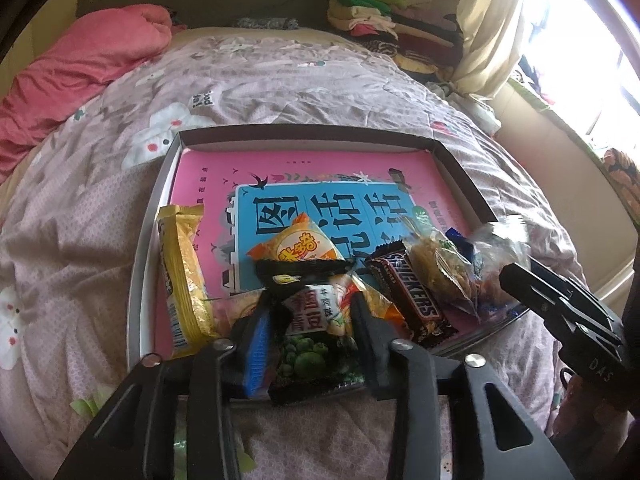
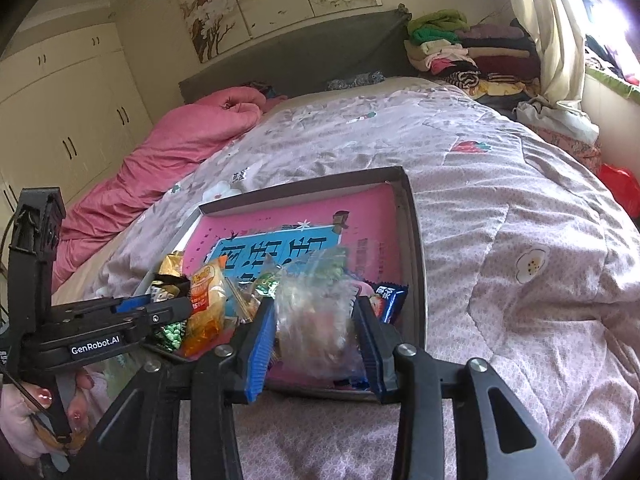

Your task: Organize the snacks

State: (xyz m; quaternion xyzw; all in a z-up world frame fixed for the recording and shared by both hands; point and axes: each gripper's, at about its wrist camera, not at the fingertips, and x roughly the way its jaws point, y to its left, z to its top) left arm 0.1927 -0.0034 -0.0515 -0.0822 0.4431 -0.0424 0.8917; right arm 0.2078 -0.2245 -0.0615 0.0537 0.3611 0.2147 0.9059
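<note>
The left tool (image 1: 316,336) pinches a green pea packet (image 1: 316,354) between its fingers, while the right tool (image 2: 316,344) grips a clear bag (image 2: 316,332).

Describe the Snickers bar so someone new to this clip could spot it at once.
Find the shallow box with the pink book, lying on the bed. In its near snack pile, right of the green pea packet, lies the Snickers bar: the only dark brown wrapper, with bold white lettering.

Motion-blurred clear snack bag (image 2: 316,320)
</note>
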